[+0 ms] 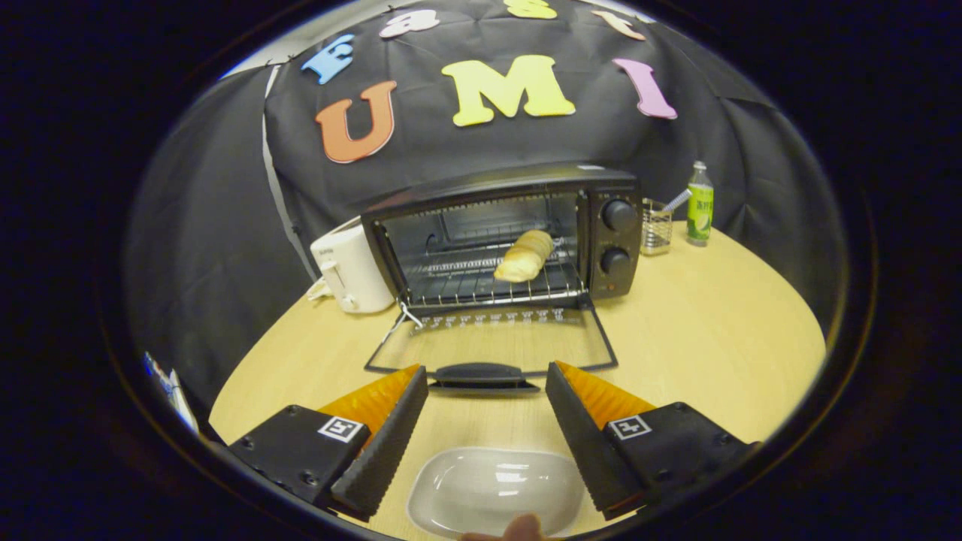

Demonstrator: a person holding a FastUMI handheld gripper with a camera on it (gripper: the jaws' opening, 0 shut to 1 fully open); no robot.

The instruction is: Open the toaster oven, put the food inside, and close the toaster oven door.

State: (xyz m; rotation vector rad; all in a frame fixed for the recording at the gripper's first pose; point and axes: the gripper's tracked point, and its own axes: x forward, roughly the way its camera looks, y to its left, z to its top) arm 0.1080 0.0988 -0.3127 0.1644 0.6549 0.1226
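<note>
Door handle (481,375) sits dead ahead of the gripper (487,391), at twelve o'clock, just beyond the fingertips and centred on the gap between them. The fingers stand well apart and hold nothing. The handle's long axis runs crosswise, from nine to three o'clock, square to the line of the fingers. It caps the near edge of the glass door (492,342), which lies dropped flat toward the gripper, hinged at the foot of the toaster oven (503,237). The food, a pale bread roll (524,255), already rests on the wire rack (488,282) inside the open cavity, at about one o'clock and well beyond the handle, its length slanting from near-left to far-right. A white dish (496,492) lies on the wooden table (714,330) between the finger bases, at six o'clock, with nothing in it. By that layout the loading looks done and closing is the step left. The move should turn on getting under or behind that crosswise handle and swinging it up and away toward twelve o'clock. A white toaster (349,270) stands at ten o'clock beside the oven, clear of the door's arc.
</note>
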